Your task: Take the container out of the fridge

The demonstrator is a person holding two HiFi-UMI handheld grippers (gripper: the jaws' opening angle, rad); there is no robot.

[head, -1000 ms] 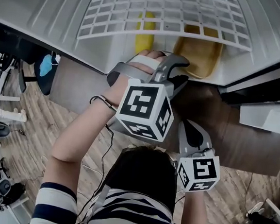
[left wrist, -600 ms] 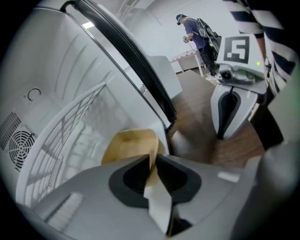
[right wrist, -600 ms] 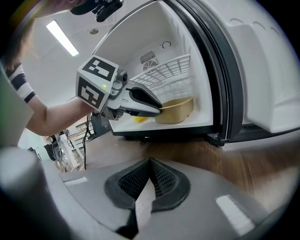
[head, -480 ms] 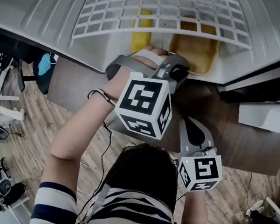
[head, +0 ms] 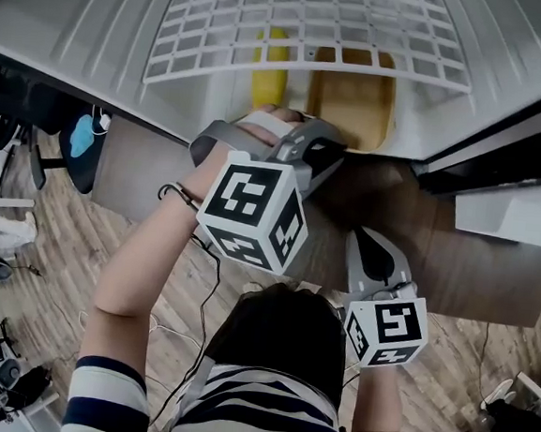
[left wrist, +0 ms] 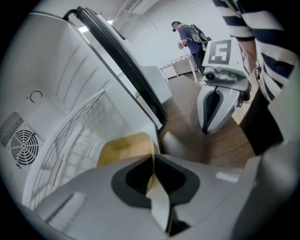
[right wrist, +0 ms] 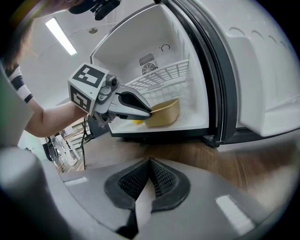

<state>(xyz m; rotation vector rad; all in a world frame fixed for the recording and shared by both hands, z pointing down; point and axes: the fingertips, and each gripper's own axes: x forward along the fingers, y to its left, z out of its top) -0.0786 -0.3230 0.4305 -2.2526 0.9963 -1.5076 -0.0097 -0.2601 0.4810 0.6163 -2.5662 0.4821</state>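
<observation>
A tan shallow container (head: 351,100) sits on the fridge floor under the white wire shelf (head: 306,25). My left gripper (head: 328,151) reaches into the fridge opening and is shut on the container's near rim. In the left gripper view the thin tan rim (left wrist: 151,154) is pinched between the dark pads. The right gripper view shows the same hold from the side, with the left gripper (right wrist: 143,111) at the container (right wrist: 165,113). My right gripper (head: 373,252) hangs back over the wooden floor, shut and empty (right wrist: 149,180).
A yellow object (head: 269,74) lies just left of the container. The fridge door (right wrist: 262,70) stands open at the right, its dark seal (left wrist: 126,70) beside the container. A person (left wrist: 187,37) stands far off in the room. An office chair (head: 75,142) is at the left.
The left gripper and the container in it have shifted to the left, so the container now lies closer to the yellow object. The right gripper has stayed where it was.
</observation>
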